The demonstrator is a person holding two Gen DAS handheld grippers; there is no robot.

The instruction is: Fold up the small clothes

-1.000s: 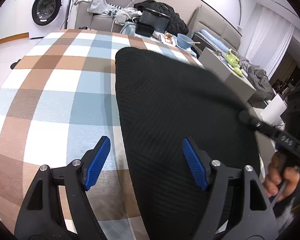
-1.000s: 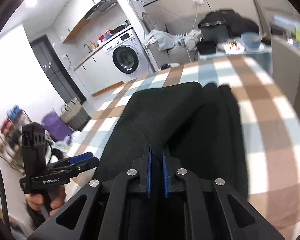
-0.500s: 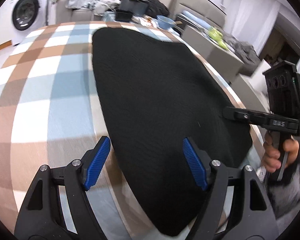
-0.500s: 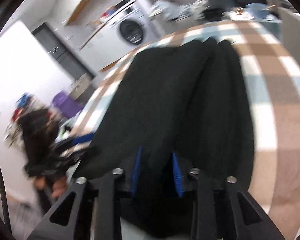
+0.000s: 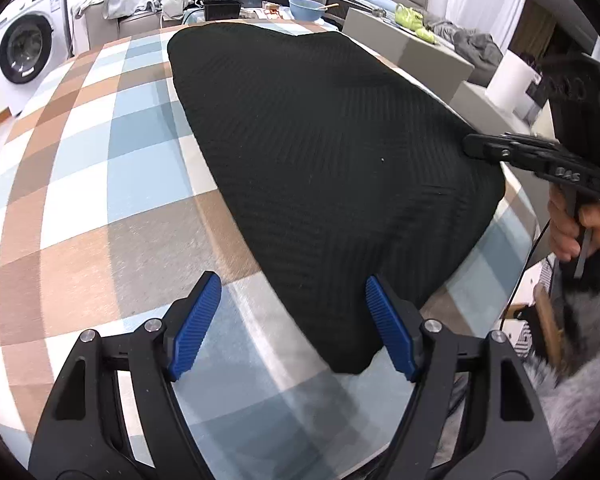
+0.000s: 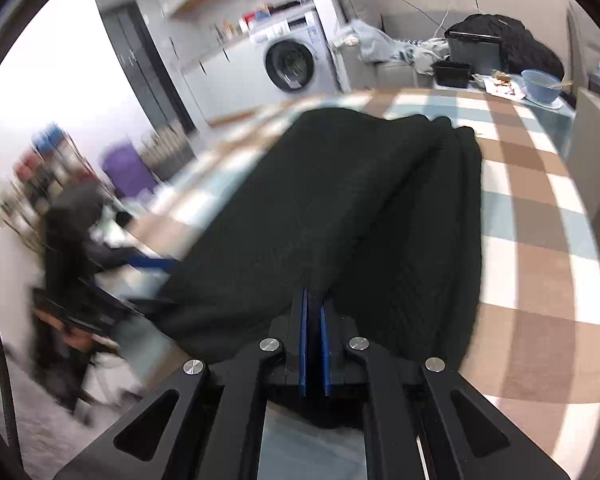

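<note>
Compared with a second ago, the black ribbed garment (image 5: 324,168) now shows its near corner between my left gripper (image 5: 294,326) pads, where earlier only its long edge ran past them; my view has swung so the washing machine (image 5: 24,46) sits further to the left edge. My left jaws stand wide, holding nothing, with the near tip of the garment lying on the table below and between the blue pads (image 5: 198,320), not pinched. My right gripper (image 6: 314,344) has just clamped down after a brief widening half a second ago, and its jaws are now clenched on a raised ridge of the garment's edge. The left wrist view alone shows the right gripper from the side, its nose buried in the cloth at the right edge, with a hand (image 5: 576,228) wrapped round its handle. The right wrist view alone shows the garment's far end bunched into several folds, and the left gripper only as a blur at the left. The garment lies spread on the checked tablecloth (image 5: 100,168) of the table, along its right-hand side. Both grippers tilt downward toward the cloth.
</note>
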